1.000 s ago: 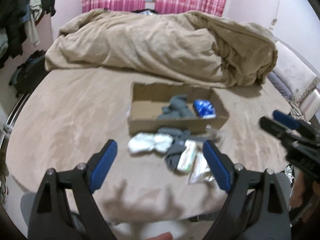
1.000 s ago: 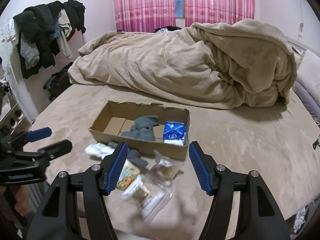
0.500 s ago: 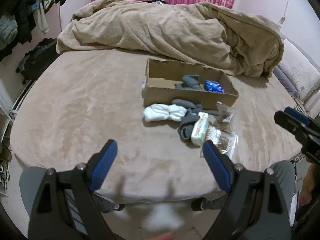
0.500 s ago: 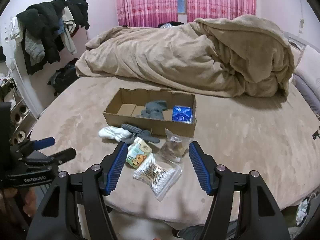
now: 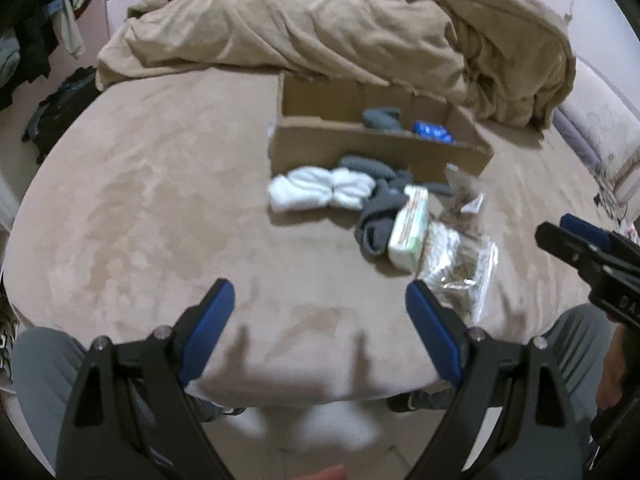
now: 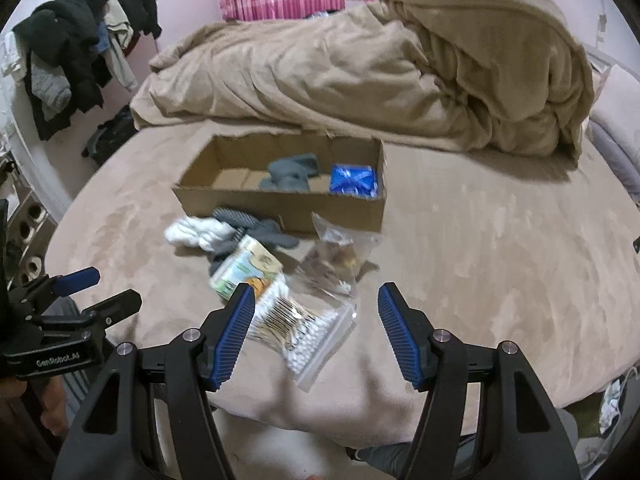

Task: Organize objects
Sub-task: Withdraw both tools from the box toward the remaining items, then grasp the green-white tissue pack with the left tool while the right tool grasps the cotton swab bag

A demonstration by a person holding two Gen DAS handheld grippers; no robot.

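Cardboard box point(image 6: 280, 184) beyond 2 downward-tilted, open-jawed hand-held grippers, nothing held.

I see a matt brown cardboard box point(image 6: 280, 204) on a velvety tan bedcover point(image 6: 460, 248). At its six o'clock lie fluffy white socks point(image 6: 196, 232), ribbed grey socks point(image 6: 256, 228), a glossy wrapped pack point(image 6: 246, 270) and crinkly clear plastic bags point(image 6: 308, 320). At twelve o'clock, a plush blanket point(image 6: 360, 68).
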